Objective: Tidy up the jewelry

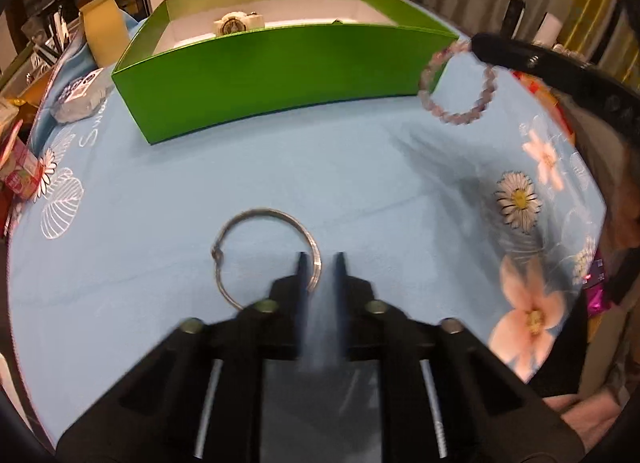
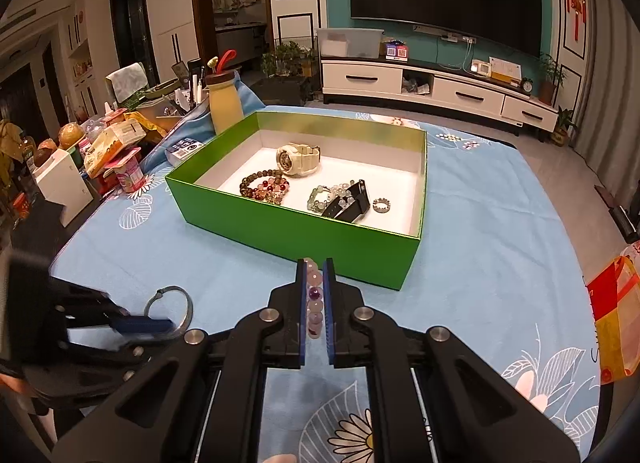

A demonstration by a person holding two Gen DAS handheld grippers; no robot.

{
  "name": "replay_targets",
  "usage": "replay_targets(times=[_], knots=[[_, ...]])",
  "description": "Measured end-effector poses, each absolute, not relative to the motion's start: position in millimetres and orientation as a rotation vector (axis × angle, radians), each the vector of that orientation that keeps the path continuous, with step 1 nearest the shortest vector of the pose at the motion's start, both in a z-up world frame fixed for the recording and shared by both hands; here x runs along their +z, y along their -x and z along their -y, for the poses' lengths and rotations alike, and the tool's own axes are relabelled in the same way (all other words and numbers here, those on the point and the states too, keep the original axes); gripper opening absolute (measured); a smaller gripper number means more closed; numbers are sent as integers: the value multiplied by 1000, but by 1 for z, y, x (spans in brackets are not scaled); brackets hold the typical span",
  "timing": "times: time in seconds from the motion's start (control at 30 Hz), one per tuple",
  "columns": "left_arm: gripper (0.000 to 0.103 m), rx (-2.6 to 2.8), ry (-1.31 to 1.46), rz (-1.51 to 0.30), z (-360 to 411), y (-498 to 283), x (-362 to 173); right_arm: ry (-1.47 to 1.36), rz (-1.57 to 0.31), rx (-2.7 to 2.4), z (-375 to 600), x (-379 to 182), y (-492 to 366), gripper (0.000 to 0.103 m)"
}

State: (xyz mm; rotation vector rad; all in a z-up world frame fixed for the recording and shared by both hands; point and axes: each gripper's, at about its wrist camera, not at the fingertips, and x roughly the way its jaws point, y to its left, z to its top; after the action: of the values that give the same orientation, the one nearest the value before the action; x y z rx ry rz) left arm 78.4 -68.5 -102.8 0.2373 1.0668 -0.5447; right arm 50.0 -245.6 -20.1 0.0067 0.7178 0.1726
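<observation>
A thin silver bangle (image 1: 264, 255) lies on the blue flowered cloth. My left gripper (image 1: 320, 259) sits over its right rim, jaws a narrow gap apart with the rim between the fingertips; it looks lightly open. The bangle also shows in the right wrist view (image 2: 170, 305). My right gripper (image 2: 315, 265) is shut on a pink bead bracelet (image 2: 315, 303), held in the air just before the green box (image 2: 304, 229); the bracelet hangs as a ring in the left wrist view (image 1: 458, 83). The box holds a cream watch (image 2: 298, 159), bead bracelets (image 2: 264, 185), a black strap (image 2: 352, 203) and a ring (image 2: 381, 205).
A yellow bottle (image 2: 225, 105) and cluttered packages (image 2: 116, 151) stand left of the box. A grey pouch (image 1: 80, 97) lies by the box's left corner. A red and yellow bag (image 2: 616, 315) sits at the right edge of the cloth.
</observation>
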Motion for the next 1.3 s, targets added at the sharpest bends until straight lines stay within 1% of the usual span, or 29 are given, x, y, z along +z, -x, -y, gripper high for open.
replay_targets(times=[0.07,0.2,0.3,0.53,0.77,0.9,1.1,1.3], knots=[[4,-541,-240,-1068,69,-82,-104,-6,-716,172,246,-19,-49,7],[3,-531,-234,-1051,66,-80,-101,-12,-709,168,248,-16,-49,7],[3,-546,-164,-1033,58,-82,-88,-13,-700,170,249,-12,-48,7],[3,-579,4,-969,38,-100,-41,4,-658,176,250,8,-48,7],[3,-570,-8,-861,48,-119,11,28,-598,173,251,33,-57,7],[3,-568,-19,-825,59,-137,30,28,-568,168,254,46,-67,7],[3,-567,4,-825,72,-173,41,21,-545,165,261,57,-91,7],[3,-571,7,-854,95,-211,33,0,-574,158,270,54,-127,7]])
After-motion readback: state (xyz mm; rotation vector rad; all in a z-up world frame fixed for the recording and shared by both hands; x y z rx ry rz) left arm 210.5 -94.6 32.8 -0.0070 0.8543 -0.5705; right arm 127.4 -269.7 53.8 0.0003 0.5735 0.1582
